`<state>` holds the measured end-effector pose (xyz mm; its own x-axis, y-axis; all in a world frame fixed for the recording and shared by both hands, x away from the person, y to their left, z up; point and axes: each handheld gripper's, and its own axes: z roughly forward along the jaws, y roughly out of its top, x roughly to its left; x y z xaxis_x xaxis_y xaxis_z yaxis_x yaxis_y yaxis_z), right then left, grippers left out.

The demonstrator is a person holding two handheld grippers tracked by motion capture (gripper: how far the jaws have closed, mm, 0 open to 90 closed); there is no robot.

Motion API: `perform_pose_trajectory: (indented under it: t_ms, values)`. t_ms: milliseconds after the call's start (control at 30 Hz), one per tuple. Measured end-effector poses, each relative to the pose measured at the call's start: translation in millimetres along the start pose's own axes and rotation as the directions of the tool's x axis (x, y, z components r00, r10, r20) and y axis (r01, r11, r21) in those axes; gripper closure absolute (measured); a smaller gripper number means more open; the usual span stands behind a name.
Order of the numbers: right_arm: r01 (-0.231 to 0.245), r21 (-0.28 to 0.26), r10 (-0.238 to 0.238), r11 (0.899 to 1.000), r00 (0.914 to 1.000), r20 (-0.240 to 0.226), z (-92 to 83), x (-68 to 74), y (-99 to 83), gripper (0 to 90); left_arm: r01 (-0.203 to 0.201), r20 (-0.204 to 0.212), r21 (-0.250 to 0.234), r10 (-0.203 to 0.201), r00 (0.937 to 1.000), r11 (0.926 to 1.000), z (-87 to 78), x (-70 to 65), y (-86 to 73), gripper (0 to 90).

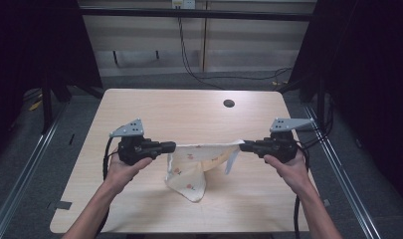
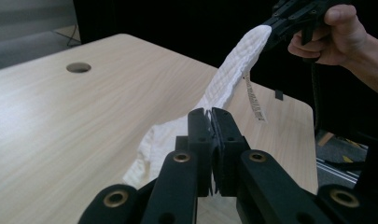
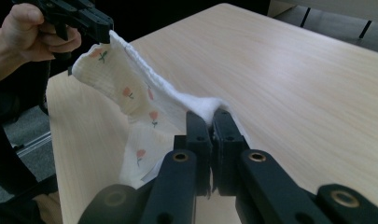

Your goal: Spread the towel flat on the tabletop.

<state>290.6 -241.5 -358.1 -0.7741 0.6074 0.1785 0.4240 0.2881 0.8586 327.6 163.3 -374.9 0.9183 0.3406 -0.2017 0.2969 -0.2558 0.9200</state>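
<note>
1. Nearest the person, two forearms come in from the bottom of the high view, each hand wrapped around a gripper's body.
2. The left gripper (image 1: 173, 147) is clenched on one corner of the cloth (image 1: 191, 167) — in its own view the two black jaws stand pressed together with the white fabric pinched between them.
3. The right gripper (image 1: 243, 145) is likewise clamped on the opposite corner; its own view shows the fabric bunched at the jaw tips.
4. The cloth, white with small orange flower prints, hangs stretched between the two grippers above the table (image 1: 139, 109), its top edge taut and its middle sagging to a point that touches or nearly touches the wood — which, I cannot tell.
5. A narrow label (image 2: 254, 98) dangles from the cloth near the right gripper.
6. Farther off, a round hole (image 1: 229, 103) sits in the tabletop near its far edge.
7. Beyond the table, black cables (image 1: 214, 77) trail across the floor.
</note>
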Motion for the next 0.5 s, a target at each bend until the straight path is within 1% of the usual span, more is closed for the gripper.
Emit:
perform_pose_trajectory:
  t_ms: [33, 67, 133, 167, 200, 233, 267, 300, 333, 367, 400, 433, 467, 500]
  values:
    - [0.000, 0.000, 0.000, 1.000, 1.0000, 0.000, 0.0, 0.0, 0.0, 87.2, 0.000, 0.000, 0.000, 0.000, 1.0000, 1.0000, 0.0, 0.0, 0.0, 87.7]
    - [-0.002, -0.009, 0.002, 1.000, 1.0000, 0.003, -2.1, 0.2, 8.8, 87.2, -0.004, -0.005, -0.006, 0.004, 1.0000, 1.0000, -0.9, -0.2, 2.9, 87.8]
    - [0.008, -0.020, -0.008, 1.000, 0.9999, 0.011, -5.1, 2.4, 17.2, 87.1, -0.011, -0.009, -0.022, 0.011, 0.9999, 0.9997, -4.9, -1.6, 10.0, 87.8]
    - [0.015, -0.029, -0.015, 0.999, 0.9999, 0.007, -7.1, 4.1, 21.0, 87.1, -0.012, -0.008, -0.026, 0.012, 0.9999, 0.9996, -6.7, -2.6, 12.1, 87.8]
    - [0.015, -0.029, -0.015, 0.999, 0.9999, 0.007, -7.1, 4.1, 21.0, 87.1, -0.012, -0.008, -0.026, 0.012, 0.9999, 0.9996, -6.7, -2.6, 12.1, 87.8]
    - [0.031, -0.042, -0.031, 0.999, 0.9995, 0.003, -12.4, 8.6, 28.1, 87.1, -0.022, -0.010, -0.031, 0.022, 0.9997, 0.9993, -11.7, -5.4, 16.5, 87.8]
    - [0.031, -0.042, -0.031, 0.999, 0.9995, 0.003, -12.4, 8.6, 28.1, 87.1, -0.022, -0.010, -0.031, 0.022, 0.9997, 0.9993, -11.7, -5.4, 16.5, 87.8]
    - [0.048, -0.049, -0.048, 0.998, 0.9988, 0.008, -18.8, 14.6, 34.3, 87.1, -0.031, -0.008, -0.044, 0.031, 0.9995, 0.9985, -17.7, -9.6, 21.2, 87.8]
    - [0.048, -0.049, -0.048, 0.998, 0.9988, 0.008, -18.8, 14.6, 34.3, 87.1, -0.031, -0.008, -0.044, 0.031, 0.9995, 0.9985, -17.7, -9.6, 21.2, 87.8]
    - [0.057, -0.055, -0.057, 0.997, 0.9984, 0.004, -21.9, 18.2, 36.8, 87.1, -0.036, -0.006, -0.052, 0.035, 0.9994, 0.9980, -21.1, -12.3, 23.7, 87.8]
    - [0.076, -0.057, -0.076, 0.995, 0.9971, 0.004, -28.1, 26.4, 40.5, 87.1, -0.059, -0.004, -0.061, 0.059, 0.9983, 0.9964, -28.3, -18.2, 29.2, 87.8]
    - [0.083, -0.060, -0.083, 0.995, 0.9965, 0.000, -31.5, 30.9, 41.9, 87.1, -0.068, -0.004, -0.070, 0.067, 0.9977, 0.9953, -31.4, -21.6, 32.2, 87.8]
    - [0.083, -0.060, -0.083, 0.995, 0.9965, 0.000, -31.5, 30.9, 41.9, 87.1, -0.068, -0.004, -0.070, 0.067, 0.9977, 0.9953, -31.4, -21.6, 32.2, 87.8]
    - [0.105, -0.066, -0.106, 0.992, 0.9944, -0.002, -38.1, 40.9, 44.3, 87.1, -0.088, 0.005, -0.075, 0.088, 0.9961, 0.9933, -38.1, -28.4, 39.0, 87.9]
